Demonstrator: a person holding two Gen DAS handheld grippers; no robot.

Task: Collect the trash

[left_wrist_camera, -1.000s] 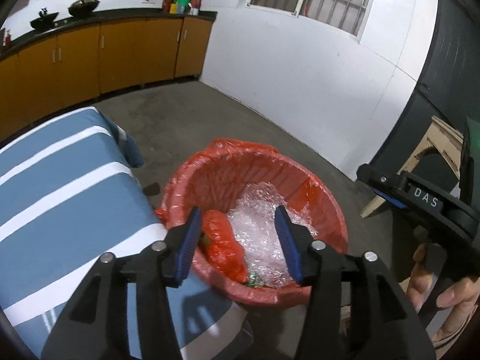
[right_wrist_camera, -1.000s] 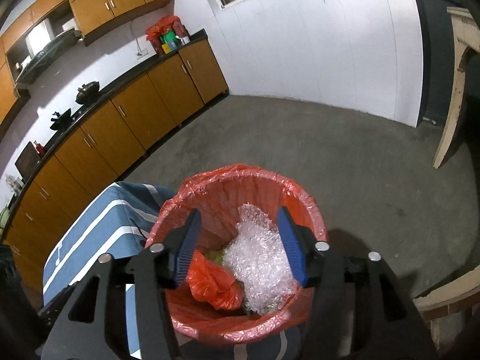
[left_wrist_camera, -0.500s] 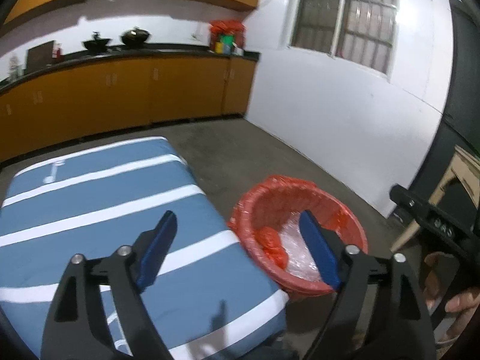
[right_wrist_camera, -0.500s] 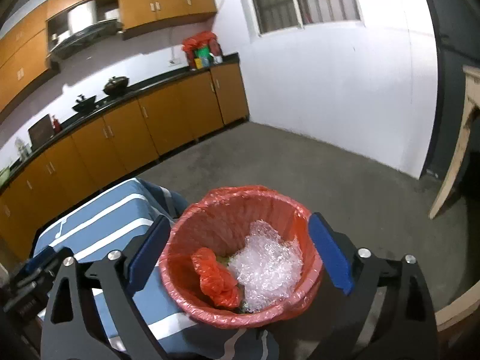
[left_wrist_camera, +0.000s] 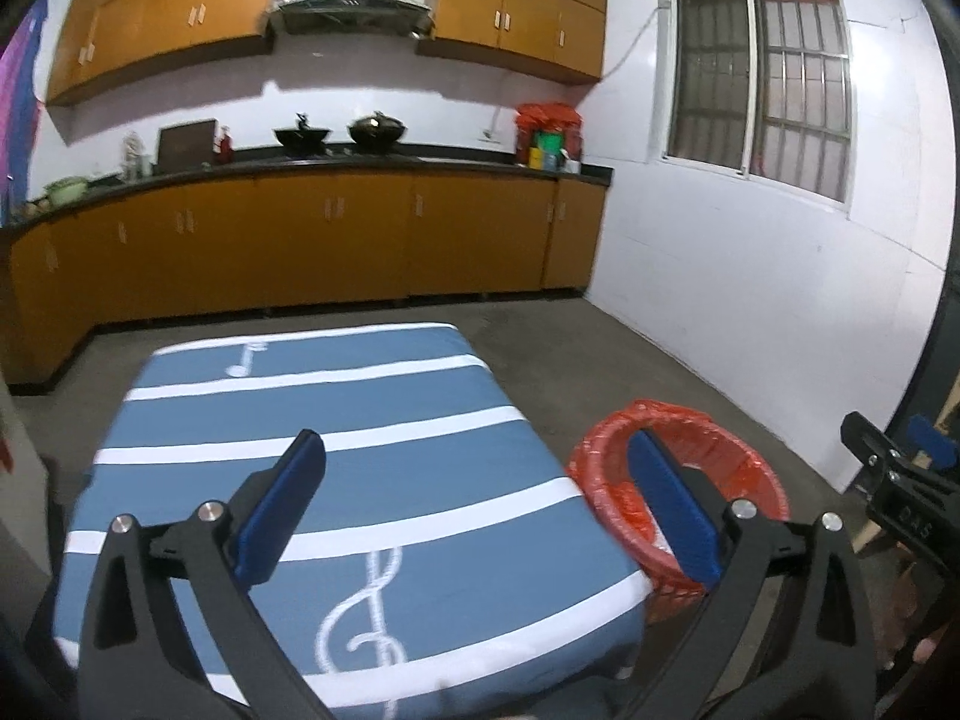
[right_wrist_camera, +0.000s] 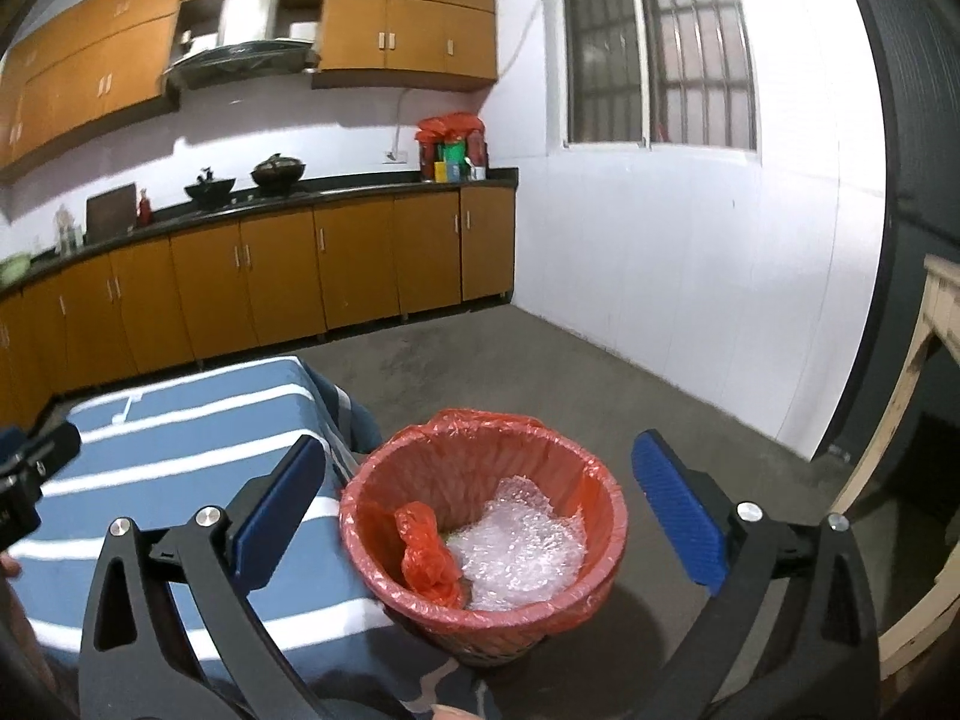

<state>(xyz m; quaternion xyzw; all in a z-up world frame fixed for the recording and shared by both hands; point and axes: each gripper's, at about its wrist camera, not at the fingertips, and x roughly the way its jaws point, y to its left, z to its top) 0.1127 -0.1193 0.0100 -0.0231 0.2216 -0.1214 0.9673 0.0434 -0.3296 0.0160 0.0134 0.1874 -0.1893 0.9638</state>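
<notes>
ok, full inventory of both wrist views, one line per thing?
bin: 1, red liner, on floor beside table
crumpled bag: 1, red, inside bin
bubble wrap: 1, clear, inside bin
table: 1, blue cloth with white stripes, nothing on it
cabinets: orange, along back wall
woks: 2, black, on counter
red bag: 1, counter's far end, over containers
window: 1, barred
wooden frame: pale, right edge
left gripper: black, blue fingers, opening, nothing between
right gripper: same, opening, nothing between

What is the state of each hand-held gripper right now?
Left hand-held gripper: jaws opening, nothing between them.
Right hand-held gripper: jaws opening, holding nothing.
</notes>
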